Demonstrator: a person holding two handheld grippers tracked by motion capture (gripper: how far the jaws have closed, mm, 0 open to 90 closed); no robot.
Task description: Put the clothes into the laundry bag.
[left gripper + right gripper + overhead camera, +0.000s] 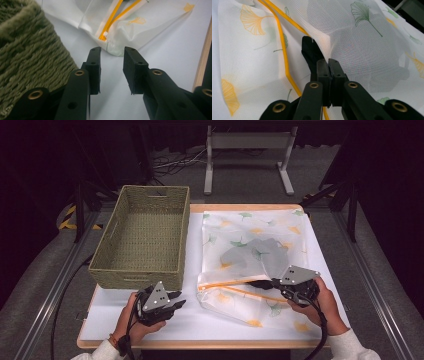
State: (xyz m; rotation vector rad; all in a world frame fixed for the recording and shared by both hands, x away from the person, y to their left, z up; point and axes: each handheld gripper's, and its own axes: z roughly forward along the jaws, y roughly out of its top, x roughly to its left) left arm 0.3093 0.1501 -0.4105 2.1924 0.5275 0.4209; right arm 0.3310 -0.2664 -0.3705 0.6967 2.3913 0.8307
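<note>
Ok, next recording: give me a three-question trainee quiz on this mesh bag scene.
1. True or false: the left gripper grips the mesh bag.
2. What does the right gripper hold? A) basket rim B) bag's mesh by the orange zipper C) nothing
3. What stands left of the bag on the table?

Key: 1 false, its fingers are apart with nothing between them; 2 B; 3 the woven basket, nothing in it.

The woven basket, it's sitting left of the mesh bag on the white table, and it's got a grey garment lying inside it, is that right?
Not quite. The woven basket does sit left of the mesh bag on the white table, but it is empty. The grey garment lies inside the mesh bag, seen through its netting. The high view shows this.
</note>
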